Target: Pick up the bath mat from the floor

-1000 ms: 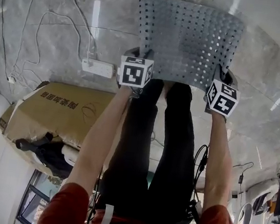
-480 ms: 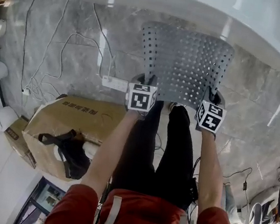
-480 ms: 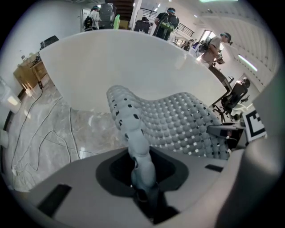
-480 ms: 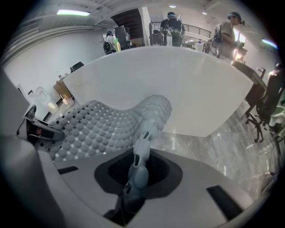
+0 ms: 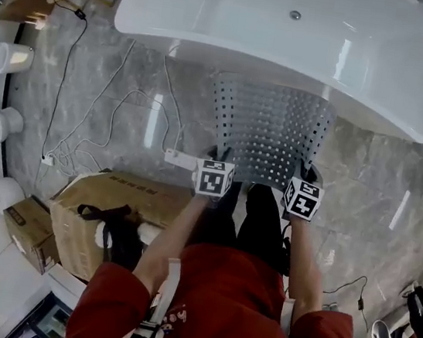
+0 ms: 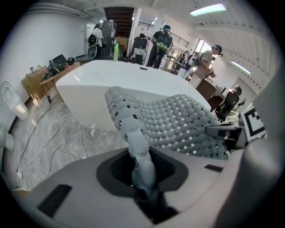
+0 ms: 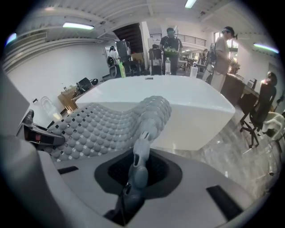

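Observation:
The grey perforated bath mat (image 5: 268,129) hangs off the floor in front of the white bathtub, stretched between my two grippers. My left gripper (image 5: 215,157) is shut on the mat's near left edge; its jaws have just been closing a little further on that edge. My right gripper (image 5: 309,173) is shut on the near right edge. In the left gripper view the knobbly mat (image 6: 178,124) runs out of the left gripper (image 6: 141,180) toward the right. In the right gripper view the mat (image 7: 102,127) rises from the right gripper (image 7: 133,182) and spreads left.
The bathtub (image 5: 293,35) lies across the top. A cardboard box (image 5: 113,205) with a black strap, a white power strip (image 5: 181,160) and loose cables (image 5: 84,131) lie on the marble floor at left. Several people (image 6: 162,42) stand far beyond the tub.
Both grippers have risen together with the mat, lifting it clear of the floor. The floor now looks farther away and the whole bathtub has come into view.

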Tool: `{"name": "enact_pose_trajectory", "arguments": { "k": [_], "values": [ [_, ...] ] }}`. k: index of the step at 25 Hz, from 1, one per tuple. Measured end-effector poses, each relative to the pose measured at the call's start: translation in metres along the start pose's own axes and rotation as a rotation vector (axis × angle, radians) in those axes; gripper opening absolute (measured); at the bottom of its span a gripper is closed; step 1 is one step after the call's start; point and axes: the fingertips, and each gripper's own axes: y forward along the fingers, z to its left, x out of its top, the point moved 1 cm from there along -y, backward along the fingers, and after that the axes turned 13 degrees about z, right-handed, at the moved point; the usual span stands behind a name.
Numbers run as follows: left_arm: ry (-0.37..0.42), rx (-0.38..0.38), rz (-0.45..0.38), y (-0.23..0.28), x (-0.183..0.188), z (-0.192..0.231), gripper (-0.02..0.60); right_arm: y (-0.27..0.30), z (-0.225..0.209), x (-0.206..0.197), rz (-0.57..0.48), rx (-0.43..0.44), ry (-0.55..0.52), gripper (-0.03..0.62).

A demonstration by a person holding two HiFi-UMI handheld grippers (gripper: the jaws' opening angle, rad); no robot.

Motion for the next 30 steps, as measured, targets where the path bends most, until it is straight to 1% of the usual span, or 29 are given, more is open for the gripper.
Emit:
{"name": "enact_pose_trajectory", "arguments": {
  "k": [2,6,11,15,23,30],
  "values": [
    [0.013,0.009,-0.038,-0.026,0.008,-0.005,0.084,-0.029,0.005,0.014,-0.045,-0.003,-0.011,0.055],
    [0.043,0.011,-0.139,-0.075,0.036,-0.016,0.084,-0.08,0.011,0.044,-0.151,-0.018,-0.026,0.055],
    [0.092,0.036,-0.312,-0.131,0.076,-0.028,0.083,-0.137,0.009,0.086,-0.302,-0.046,-0.007,0.054],
    [0.113,0.04,-0.432,-0.181,0.109,-0.039,0.081,-0.188,0.006,0.123,-0.445,-0.08,-0.028,0.054],
    [0.178,0.073,-0.748,-0.294,0.181,-0.066,0.08,-0.299,0.0,0.201,-0.759,-0.146,-0.051,0.052],
    [0.236,0.115,-1.034,-0.396,0.224,-0.087,0.08,-0.402,-0.002,0.255,-1.045,-0.199,-0.063,0.052]
  ]
}}
